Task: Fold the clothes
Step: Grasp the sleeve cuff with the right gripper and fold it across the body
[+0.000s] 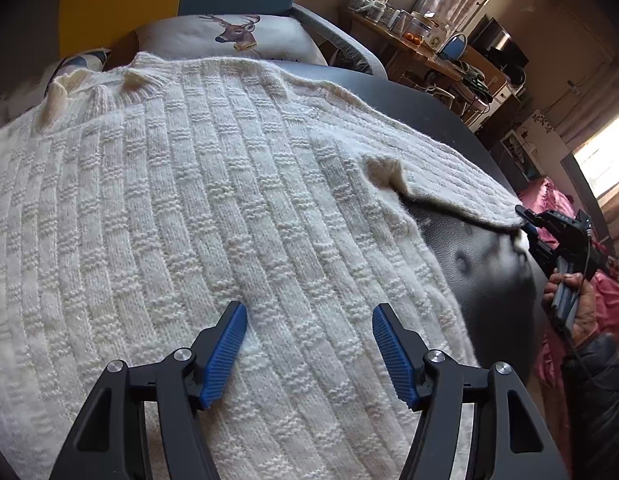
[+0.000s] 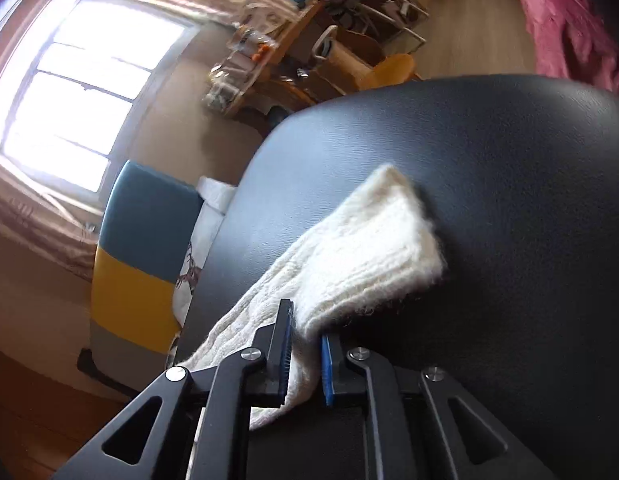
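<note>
- A cream knit sweater (image 1: 197, 184) lies spread flat over a black padded surface (image 1: 481, 256).
- The left gripper (image 1: 309, 344) hovers above it at six o'clock, blue pads (image 1: 225, 356) apart.
- At three o'clock, the right gripper (image 1: 523, 218) meets the sleeve end (image 1: 461, 196).
- A deer-print pillow (image 1: 229, 38) sits at twelve o'clock.

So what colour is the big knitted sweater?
Cream white, the sweater has a ribbed, blocky knit; the left wrist view shows it best.

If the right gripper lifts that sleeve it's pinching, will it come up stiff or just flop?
Probably floppy: the sleeve already drapes and bends out of the right gripper. Its thick knit likely grips the ribbed pads well. The rest of the sweater lies spread on the dark table and may drag along.
</note>
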`<state>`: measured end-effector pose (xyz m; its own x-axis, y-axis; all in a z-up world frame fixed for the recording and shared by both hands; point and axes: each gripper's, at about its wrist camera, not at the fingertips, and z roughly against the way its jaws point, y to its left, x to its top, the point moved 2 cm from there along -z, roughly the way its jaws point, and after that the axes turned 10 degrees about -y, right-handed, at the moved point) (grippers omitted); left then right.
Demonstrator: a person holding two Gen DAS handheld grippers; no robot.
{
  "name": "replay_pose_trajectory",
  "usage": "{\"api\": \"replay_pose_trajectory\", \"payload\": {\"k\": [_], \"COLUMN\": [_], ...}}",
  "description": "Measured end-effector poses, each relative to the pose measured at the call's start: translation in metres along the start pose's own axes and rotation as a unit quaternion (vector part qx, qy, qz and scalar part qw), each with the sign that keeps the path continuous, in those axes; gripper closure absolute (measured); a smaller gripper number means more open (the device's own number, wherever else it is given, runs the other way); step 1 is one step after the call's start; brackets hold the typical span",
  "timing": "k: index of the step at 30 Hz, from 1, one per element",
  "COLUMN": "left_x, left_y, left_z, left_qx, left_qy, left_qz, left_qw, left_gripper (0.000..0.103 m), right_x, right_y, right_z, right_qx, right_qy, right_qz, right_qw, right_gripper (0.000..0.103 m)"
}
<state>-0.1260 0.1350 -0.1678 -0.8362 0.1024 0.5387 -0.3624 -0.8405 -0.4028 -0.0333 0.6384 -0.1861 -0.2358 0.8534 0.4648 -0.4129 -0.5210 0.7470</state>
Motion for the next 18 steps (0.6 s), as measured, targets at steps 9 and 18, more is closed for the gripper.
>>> {"api": "replay_pose_trajectory", "payload": {"k": [9, 18], "left_x": [0.064, 0.101], "left_y": [-0.068, -0.143], "left_z": [-0.020, -0.115], "left_qx": [-0.160, -0.226], "left_qy": [0.047, 0.142], "left_qz": [0.081, 0.186], "left_qw": [0.9827, 0.9455], "left_gripper": [0.052, 0.042], "right_x": [-0.060, -0.076], "right_y": [0.073, 0.077], "right_z": [-0.039, -0.040], "right_qx": [-0.002, -0.005], "right_qy": [0.096, 0.107], "right_qz": [0.228, 0.270], "right_qw": [0.969, 0.957], "right_gripper": [0.092, 0.092]}}
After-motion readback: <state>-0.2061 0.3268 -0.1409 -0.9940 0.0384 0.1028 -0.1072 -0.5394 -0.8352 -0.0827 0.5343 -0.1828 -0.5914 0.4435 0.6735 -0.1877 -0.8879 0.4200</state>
